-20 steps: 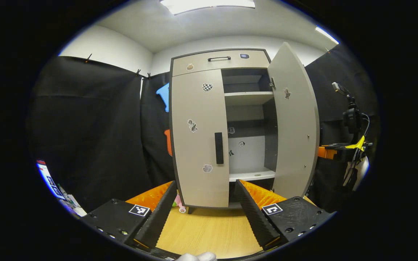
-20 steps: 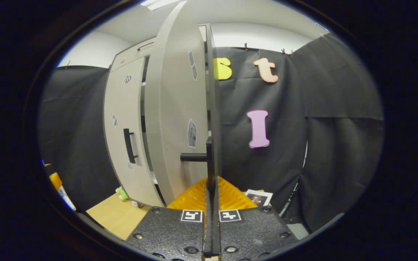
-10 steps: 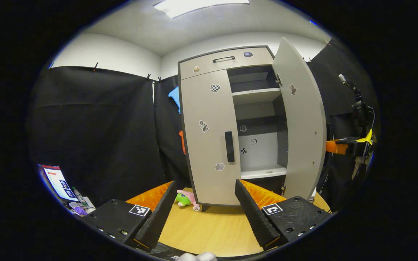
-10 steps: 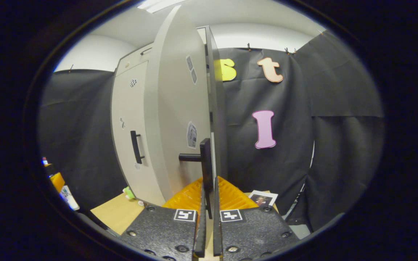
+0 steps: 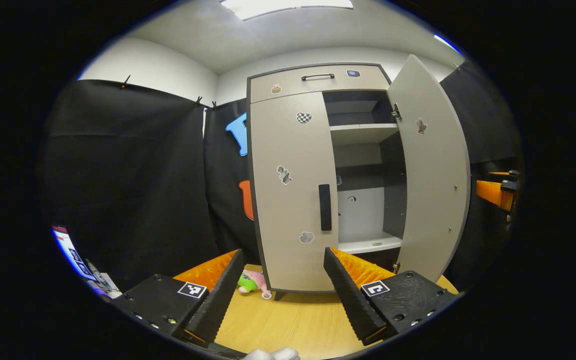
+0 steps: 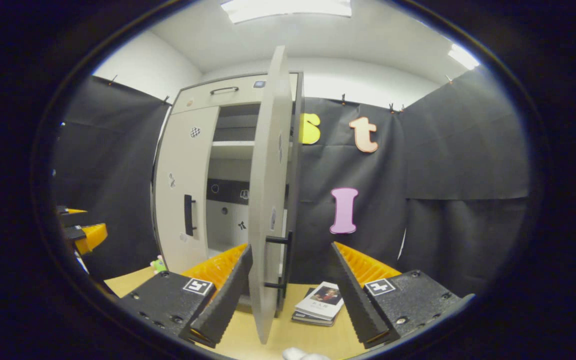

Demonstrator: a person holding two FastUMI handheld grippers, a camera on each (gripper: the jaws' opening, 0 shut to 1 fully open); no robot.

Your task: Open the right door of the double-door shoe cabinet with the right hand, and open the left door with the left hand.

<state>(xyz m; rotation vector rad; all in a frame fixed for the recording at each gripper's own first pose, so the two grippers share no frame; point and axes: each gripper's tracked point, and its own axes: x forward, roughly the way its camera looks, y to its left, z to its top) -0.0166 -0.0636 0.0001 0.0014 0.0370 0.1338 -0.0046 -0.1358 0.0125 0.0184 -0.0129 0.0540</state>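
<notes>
The beige double-door shoe cabinet point(image 5: 318, 80) stands ahead on a wooden surface. Its left door point(image 5: 288, 200) is closed, with a dark vertical handle point(image 5: 324, 207) near its inner edge. The right door point(image 5: 433, 190) hangs wide open, baring the shelves point(image 5: 363, 132). My left gripper point(image 5: 282, 257) is open, a short way in front of the left door and touching nothing. In the right gripper view the right door point(image 6: 268, 200) is edge-on, its handle point(image 6: 284, 265) between the fingers of my open right gripper point(image 6: 291, 250), which stands back from it. The left door's handle point(image 6: 188, 215) shows there too.
A green and pink plush toy point(image 5: 250, 281) lies by the cabinet's left foot. A small stack of books point(image 6: 320, 302) lies on the wood to the right of the open door. Black cloth walls close in on both sides. The other gripper point(image 5: 495, 190) shows at the far right.
My right gripper has let go of the right door's handle, opened and drawn back. The right door has swung a little wider. The left gripper stays open before the left door.
</notes>
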